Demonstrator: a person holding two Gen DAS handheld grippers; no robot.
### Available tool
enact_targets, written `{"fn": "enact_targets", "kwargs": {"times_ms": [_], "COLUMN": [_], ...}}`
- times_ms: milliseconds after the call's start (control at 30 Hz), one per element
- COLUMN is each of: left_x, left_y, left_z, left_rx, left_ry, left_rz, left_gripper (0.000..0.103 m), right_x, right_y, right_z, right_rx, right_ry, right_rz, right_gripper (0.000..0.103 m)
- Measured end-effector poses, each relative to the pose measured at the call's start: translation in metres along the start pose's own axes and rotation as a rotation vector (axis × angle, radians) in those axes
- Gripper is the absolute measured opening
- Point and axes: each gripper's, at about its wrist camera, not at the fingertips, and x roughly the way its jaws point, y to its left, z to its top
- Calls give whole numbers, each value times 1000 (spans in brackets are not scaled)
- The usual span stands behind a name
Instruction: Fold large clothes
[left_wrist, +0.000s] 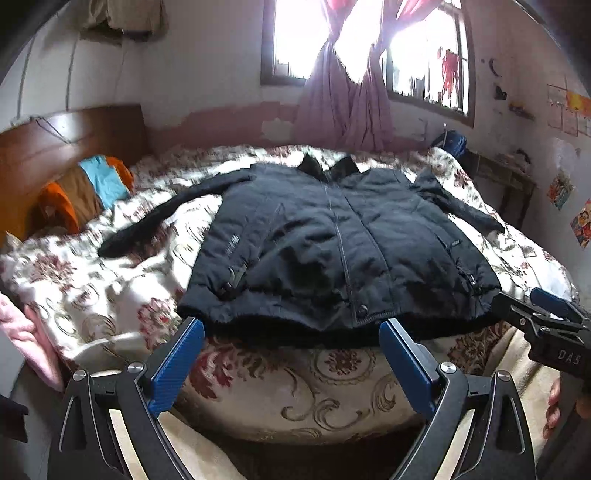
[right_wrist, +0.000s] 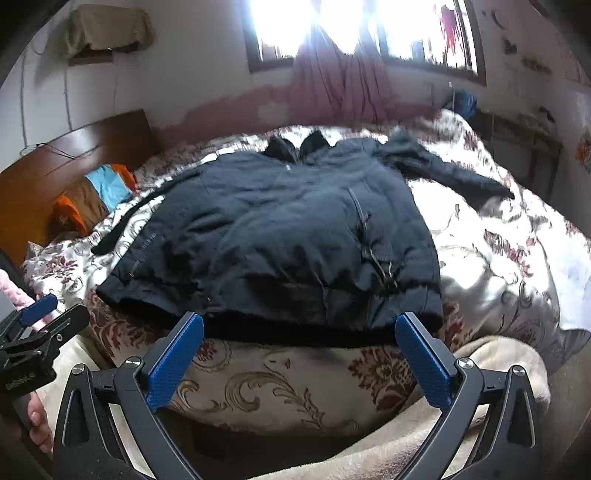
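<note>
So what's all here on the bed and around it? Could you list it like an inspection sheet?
Surface: bed with a floral quilt, rumpled.
Job's things: dark jacket lying flat, front up, both sleeves spread out, collar toward the window.
Clutter: orange, brown and blue pillow by the wooden headboard; pink cloth at the bed's left edge.
Grippers: left gripper and right gripper both open, at the jacket's hem, holding nothing.
Cables: thin wire on the headboard.
Surroundings: bright window with tied purple curtains; pictures on the right wall.
</note>
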Motion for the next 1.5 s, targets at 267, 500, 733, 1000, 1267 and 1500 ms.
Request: {"fn": "enact_targets", "kwargs": {"times_ms": [267, 500, 733, 1000, 1267, 1500], "left_x": [32, 66, 104, 144, 191, 248], "left_y": [-2, -15, -38, -73, -113, -166], "left_z": [11, 32, 65, 97, 126, 155], "left_rx": [-13, 4, 61, 120, 162, 203], "left_ry": [115, 192, 234, 241, 245, 238], "left_rz": [-10, 46, 108, 118, 100, 80], "left_gripper": [96, 96, 96, 96, 96, 96], "right_x": [35, 62, 75, 98, 158, 230], "right_y": [-18, -41, -78, -135, -225, -308], "right_z": [10, 27, 58, 106, 166, 204], "right_rx": [44, 98, 144, 173, 270, 486], "right_ry": [91, 116, 38, -60, -47, -24], "right_rz": [-1, 1, -46, -189, -278, -331], "right_gripper": [102, 102, 102, 102, 102, 102]}}
